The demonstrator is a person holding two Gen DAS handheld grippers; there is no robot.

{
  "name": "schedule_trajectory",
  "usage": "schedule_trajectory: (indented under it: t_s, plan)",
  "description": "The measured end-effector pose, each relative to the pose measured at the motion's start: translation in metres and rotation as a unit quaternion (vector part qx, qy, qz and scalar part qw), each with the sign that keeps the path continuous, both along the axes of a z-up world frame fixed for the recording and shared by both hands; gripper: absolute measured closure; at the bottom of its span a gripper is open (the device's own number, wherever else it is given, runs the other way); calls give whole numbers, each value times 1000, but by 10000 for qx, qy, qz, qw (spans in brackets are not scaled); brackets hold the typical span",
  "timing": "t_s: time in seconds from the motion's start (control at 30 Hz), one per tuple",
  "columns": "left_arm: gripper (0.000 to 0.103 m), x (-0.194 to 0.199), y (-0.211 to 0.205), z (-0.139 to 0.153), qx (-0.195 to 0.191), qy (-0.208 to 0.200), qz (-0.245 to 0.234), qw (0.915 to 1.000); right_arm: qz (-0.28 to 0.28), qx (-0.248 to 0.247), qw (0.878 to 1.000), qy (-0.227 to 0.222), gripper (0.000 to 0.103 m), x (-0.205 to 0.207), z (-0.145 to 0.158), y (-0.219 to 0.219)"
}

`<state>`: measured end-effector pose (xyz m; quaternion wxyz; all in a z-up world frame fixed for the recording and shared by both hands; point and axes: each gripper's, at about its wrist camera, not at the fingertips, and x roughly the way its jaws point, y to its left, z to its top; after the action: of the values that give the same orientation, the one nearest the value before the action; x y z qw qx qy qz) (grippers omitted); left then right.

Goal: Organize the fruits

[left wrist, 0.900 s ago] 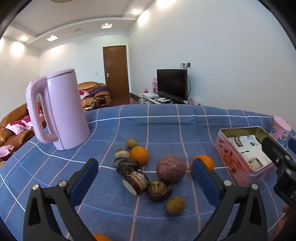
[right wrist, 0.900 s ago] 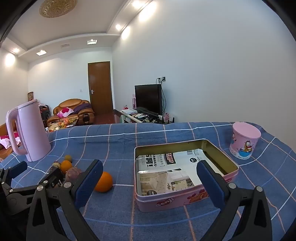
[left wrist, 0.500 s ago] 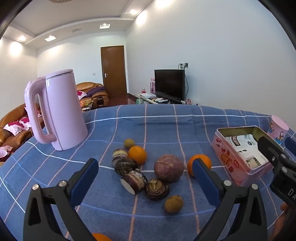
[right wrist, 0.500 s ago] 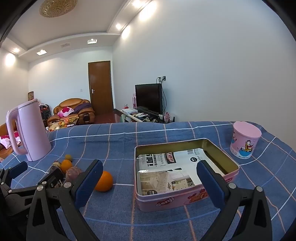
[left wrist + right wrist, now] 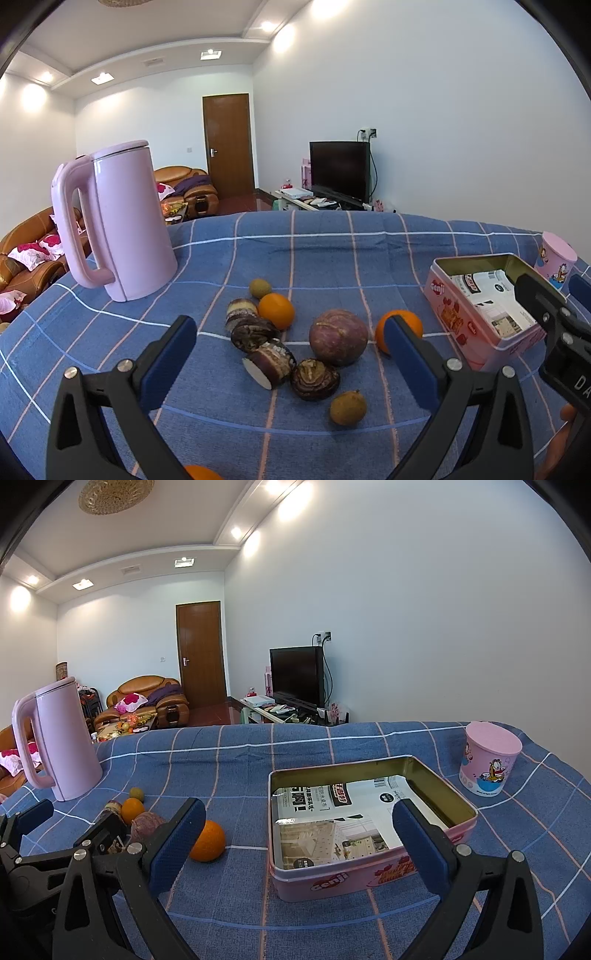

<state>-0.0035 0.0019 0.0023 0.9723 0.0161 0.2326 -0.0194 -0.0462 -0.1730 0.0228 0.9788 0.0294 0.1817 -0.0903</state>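
Fruits slightly nearer left gripper, both grippers spread wide, empty, right gripper over tin

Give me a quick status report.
Both tools open, empty. Loose fruit pile on blue checked cloth; pink metal tin holds only paper. Nothing blocking.

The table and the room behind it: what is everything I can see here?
Tablecloth: one, blue check, covers the table.
Kettle: one, pink, far left.
Oranges: three in view, among the fruit; one at the bottom edge.
Purple fruit: one, round, middle.
Dark pieces: four, brown-purple, left of the purple fruit.
Small fruits: two, tan-green, one near, one far.
Tin: one, pink, open, printed paper inside, right.
Cup: one, pink, cartoon print, far right.
TV: one, black, by the wall.
Sofas: brown, by the door.
Left gripper: open, empty.
Right gripper: open, empty.
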Motion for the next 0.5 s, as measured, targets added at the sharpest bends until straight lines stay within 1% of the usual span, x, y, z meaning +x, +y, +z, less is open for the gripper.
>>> schedule_trajectory:
  t_s: [0.5]
  plan:
    - [0, 1, 0, 0, -14, 11, 15, 10000, 35, 11, 10000, -1, 1, 0, 0, 2]
